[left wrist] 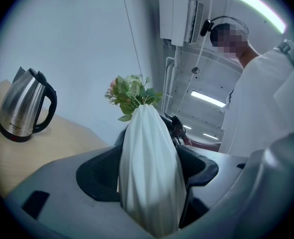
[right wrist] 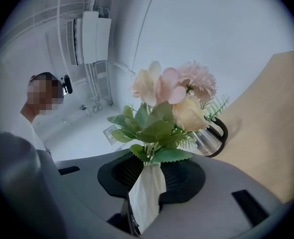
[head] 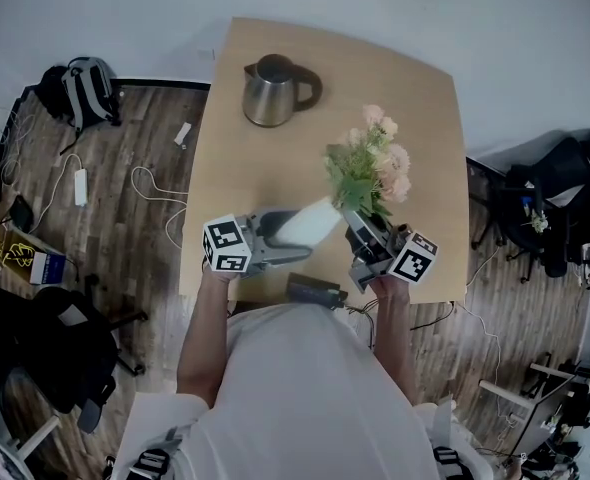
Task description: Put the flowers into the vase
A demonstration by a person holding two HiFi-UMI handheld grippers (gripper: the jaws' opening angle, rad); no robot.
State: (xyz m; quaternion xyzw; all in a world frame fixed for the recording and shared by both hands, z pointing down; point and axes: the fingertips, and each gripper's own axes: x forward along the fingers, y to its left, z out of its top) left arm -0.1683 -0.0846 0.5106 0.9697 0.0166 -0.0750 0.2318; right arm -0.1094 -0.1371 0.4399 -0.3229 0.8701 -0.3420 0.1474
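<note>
flowers (head: 373, 163): pink/cream bunch, clamped at its base in my right gripper (head: 360, 230). The pads pinch something white just under the leaves; can't tell if that's stem wrap or the vase lip. vase (head: 307, 225): white, ribbed, gripped round the body by my left gripper (head: 275, 240). It's lying near level over the near edge of the table (head: 275, 158), mouth right at the greenery. kettle (head: 273, 90) is well apart, far side. My read: insertion under way, stems at or just inside the mouth. Left to do: seat them, stand it upright, let go.
</note>
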